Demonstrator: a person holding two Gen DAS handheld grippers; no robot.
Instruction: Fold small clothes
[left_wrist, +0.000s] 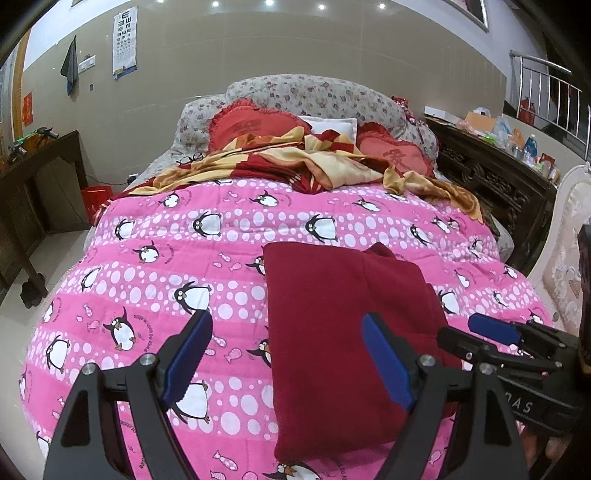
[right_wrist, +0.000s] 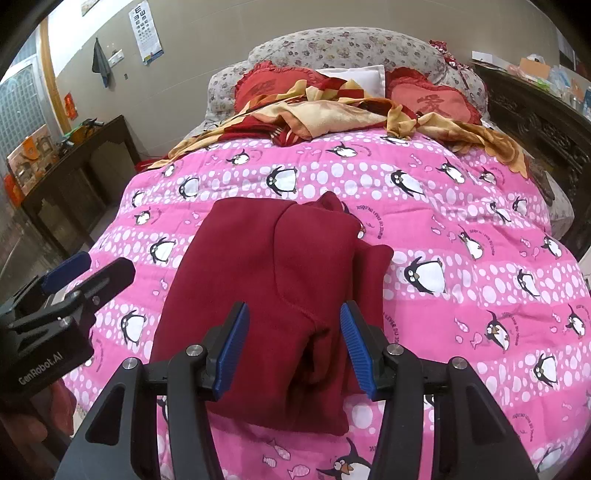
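Our dark red garment (right_wrist: 273, 295) lies partly folded on the pink penguin quilt (right_wrist: 461, 258). Both the left gripper (left_wrist: 288, 362) and right gripper (right_wrist: 291, 347) hover with jaws open, empty. We should pinch both near corners evenly, then fold away smoothly.

Your left hand-held gripper (left_wrist: 286, 363) has black angular arms, round silver screws at the joints and ribbed blue pads (left_wrist: 386, 365) on the fingers. Your right hand-held gripper (right_wrist: 293, 349) looks the same. The left body shows white lettering "GenRobot.AI" in the right view.
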